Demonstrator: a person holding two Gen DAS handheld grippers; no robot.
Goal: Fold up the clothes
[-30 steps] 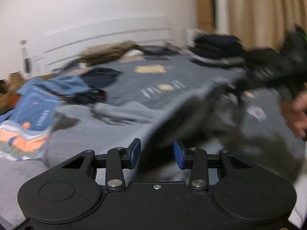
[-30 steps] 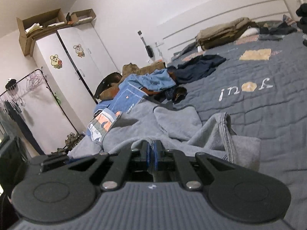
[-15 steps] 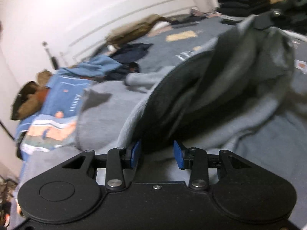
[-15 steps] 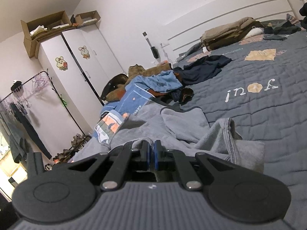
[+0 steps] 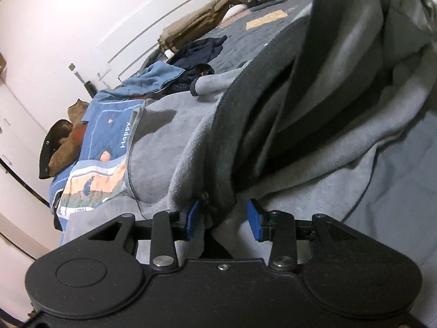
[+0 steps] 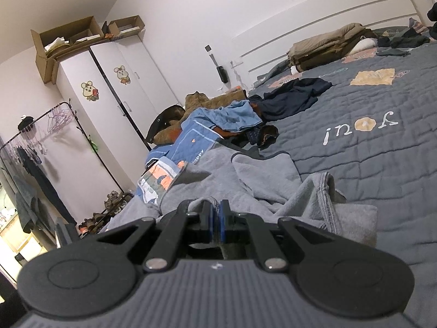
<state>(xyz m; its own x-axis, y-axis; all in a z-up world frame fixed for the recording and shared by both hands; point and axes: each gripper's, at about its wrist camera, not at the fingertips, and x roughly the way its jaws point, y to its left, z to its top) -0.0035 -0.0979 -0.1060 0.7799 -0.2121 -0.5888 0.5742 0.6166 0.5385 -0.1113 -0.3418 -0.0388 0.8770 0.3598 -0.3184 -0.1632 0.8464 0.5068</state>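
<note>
On bed (image 6: 382, 164): grey garment (image 5: 341, 164) btwn both grippers.

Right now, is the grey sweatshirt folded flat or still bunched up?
Still bunched up. The grey sweatshirt lies rumpled on the bed, one part hanging in loose folds from above, not flat.

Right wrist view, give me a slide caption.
Right gripper, jaws shut on grey garment, facing a clothes-strewn bed.
</note>
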